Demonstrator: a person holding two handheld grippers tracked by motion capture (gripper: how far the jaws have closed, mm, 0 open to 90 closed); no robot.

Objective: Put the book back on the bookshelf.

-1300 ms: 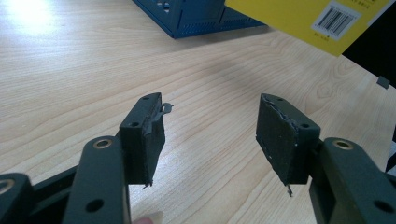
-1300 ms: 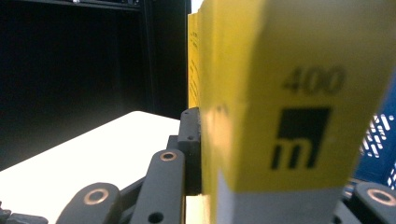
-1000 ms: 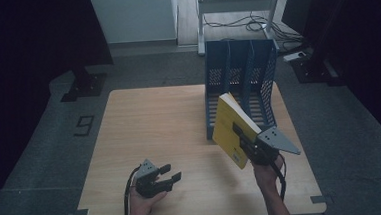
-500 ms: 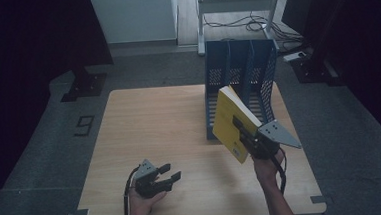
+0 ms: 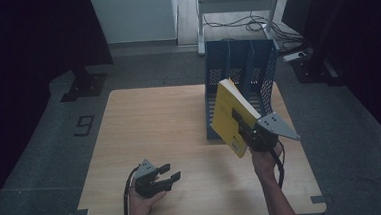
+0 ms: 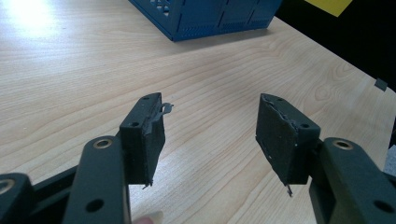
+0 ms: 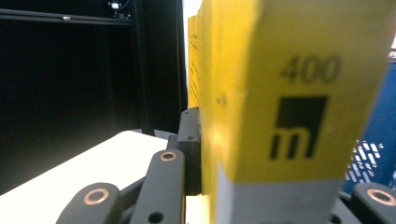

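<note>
A yellow book [image 5: 229, 116] is held upright and tilted above the table, just in front of the blue file rack [image 5: 241, 67]. My right gripper [image 5: 247, 130] is shut on its lower part. In the right gripper view the yellow book [image 7: 261, 88] stands close up, spine toward the camera, with one black pad [image 7: 190, 140] pressed on its side. My left gripper [image 5: 168, 172] rests near the table's front edge on the left, open. In the left gripper view, my left gripper [image 6: 210, 133] has nothing between its pads, only bare wood.
The wooden table [image 5: 154, 124] has free room at the left and middle. The blue rack has several upright slots and stands at the back right; its base [image 6: 205, 18] appears far off in the left gripper view. A metal shelf frame [image 5: 237, 4] stands behind the table.
My right gripper has lifted the yellow book a little and carried it slightly toward the rack. The left gripper has stayed where it was.
</note>
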